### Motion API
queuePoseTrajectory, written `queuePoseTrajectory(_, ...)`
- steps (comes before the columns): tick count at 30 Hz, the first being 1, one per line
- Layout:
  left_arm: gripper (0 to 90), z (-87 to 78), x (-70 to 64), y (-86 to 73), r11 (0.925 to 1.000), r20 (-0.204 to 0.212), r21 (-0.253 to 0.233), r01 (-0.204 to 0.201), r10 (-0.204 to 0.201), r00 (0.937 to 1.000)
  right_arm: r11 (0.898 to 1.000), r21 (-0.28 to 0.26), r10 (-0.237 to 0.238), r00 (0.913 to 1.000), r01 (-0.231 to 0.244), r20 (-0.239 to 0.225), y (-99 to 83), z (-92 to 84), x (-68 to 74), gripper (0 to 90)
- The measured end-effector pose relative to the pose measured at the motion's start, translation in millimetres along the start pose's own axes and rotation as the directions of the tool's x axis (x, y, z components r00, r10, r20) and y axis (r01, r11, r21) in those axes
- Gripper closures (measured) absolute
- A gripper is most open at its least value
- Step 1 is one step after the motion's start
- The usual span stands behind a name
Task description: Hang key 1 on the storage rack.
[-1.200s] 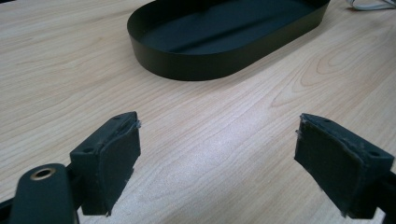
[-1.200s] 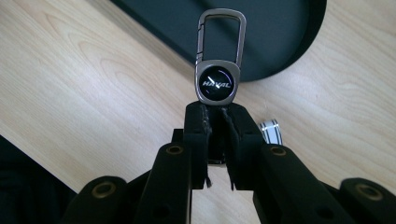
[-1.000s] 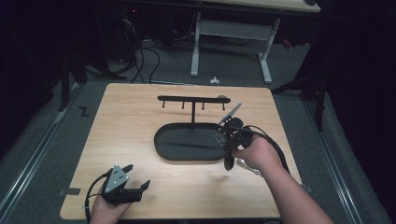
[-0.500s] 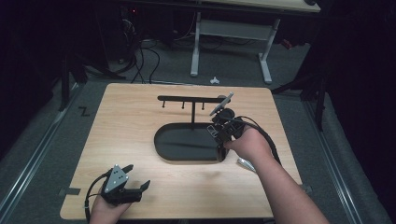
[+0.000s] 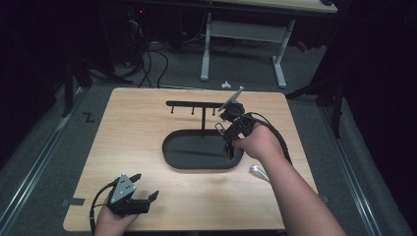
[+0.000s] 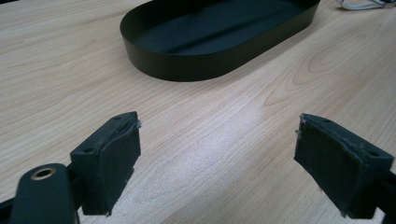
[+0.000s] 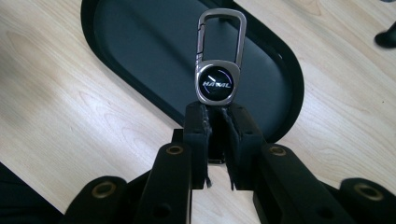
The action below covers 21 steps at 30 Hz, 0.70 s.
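The right gripper [image 7: 217, 112] has its jaws nearly closed on the lower end of a metal carabiner keychain [image 7: 218, 60], whose long axis runs straight out from the jaws, clip loop leading (the badge sits just past the pads). It hangs over the black oval tray [image 5: 172, 157], close to the hook rack [image 5: 196, 104] just beyond and above. The left gripper [image 5: 137, 196], wide open and empty, rests near the table's front edge, well apart.

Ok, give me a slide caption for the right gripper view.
Right gripper clamps a metal carabiner keychain above the black oval tray.
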<state>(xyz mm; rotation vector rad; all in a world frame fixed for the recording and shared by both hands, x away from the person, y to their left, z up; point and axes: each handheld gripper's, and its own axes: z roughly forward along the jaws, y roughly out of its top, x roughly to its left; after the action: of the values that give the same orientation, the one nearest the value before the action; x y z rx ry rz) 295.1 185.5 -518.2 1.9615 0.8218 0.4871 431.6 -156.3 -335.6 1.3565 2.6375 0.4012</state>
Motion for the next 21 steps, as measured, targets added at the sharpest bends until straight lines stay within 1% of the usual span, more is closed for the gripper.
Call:
queuePoseTrajectory(2, 14.8, -0.2, -0.2, 0.0, 1.0, 0.003, 0.002, -0.001, 0.001, 1.0, 1.0, -0.005, -0.004, 1.0, 0.004, 0.003, 3.4, -0.7, -1.7, 80.6)
queuePoseTrajectory(3, 14.8, -0.2, -0.4, 0.1, 1.0, 0.003, 0.001, -0.001, 0.001, 1.0, 1.0, -0.005, 0.004, 1.0, -0.004, 0.005, 5.5, -1.3, -1.9, 80.6)
queuePoseTrajectory(5, 14.8, -0.3, -0.5, 0.3, 1.0, 0.002, -0.001, -0.001, 0.001, 1.0, 1.0, -0.012, 0.004, 0.9999, -0.004, 0.009, 10.6, -2.8, -2.8, 80.6)
queuePoseTrajectory(8, 14.8, -0.4, -0.1, 0.1, 1.0, 0.002, 0.0, -0.001, 0.001, 1.0, 1.0, -0.023, -0.002, 0.9999, 0.002, 0.017, 17.9, -5.0, -3.1, 80.6)
queuePoseTrajectory(11, 14.8, -0.5, -0.1, 0.1, 1.0, 0.003, -0.001, -0.001, 0.001, 1.0, 0.999, -0.032, 0.009, 0.9998, -0.008, 0.016, 24.1, -6.2, -1.9, 80.6)
queuePoseTrajectory(17, 14.8, -0.9, 0.1, 0.1, 1.0, 0.005, 0.0, -0.006, 0.006, 1.0, 0.999, -0.042, 0.009, 0.9996, -0.008, 0.028, 33.5, -1.4, -3.2, 80.6)
queuePoseTrajectory(18, 14.8, -0.9, 0.1, 0.1, 1.0, 0.005, 0.0, -0.006, 0.006, 1.0, 0.999, -0.037, 0.022, 0.9993, -0.021, 0.031, 34.5, 0.2, -3.0, 80.6)
queuePoseTrajectory(19, 14.8, -0.8, 0.2, 0.1, 1.0, 0.005, 0.0, -0.006, 0.006, 1.0, 0.999, -0.038, 0.014, 0.9992, -0.013, 0.037, 35.1, 1.4, -3.9, 80.6)
queuePoseTrajectory(20, 14.8, -0.7, 0.2, 0.1, 1.0, 0.005, 0.001, -0.006, 0.006, 1.0, 0.999, -0.033, 0.032, 0.9985, -0.031, 0.044, 35.9, 3.7, -4.2, 80.6)
queuePoseTrajectory(21, 14.8, -0.6, 0.2, 0.0, 1.0, 0.006, 0.001, -0.006, 0.006, 1.0, 0.999, -0.034, 0.029, 0.9985, -0.027, 0.046, 36.2, 4.9, -5.4, 80.6)
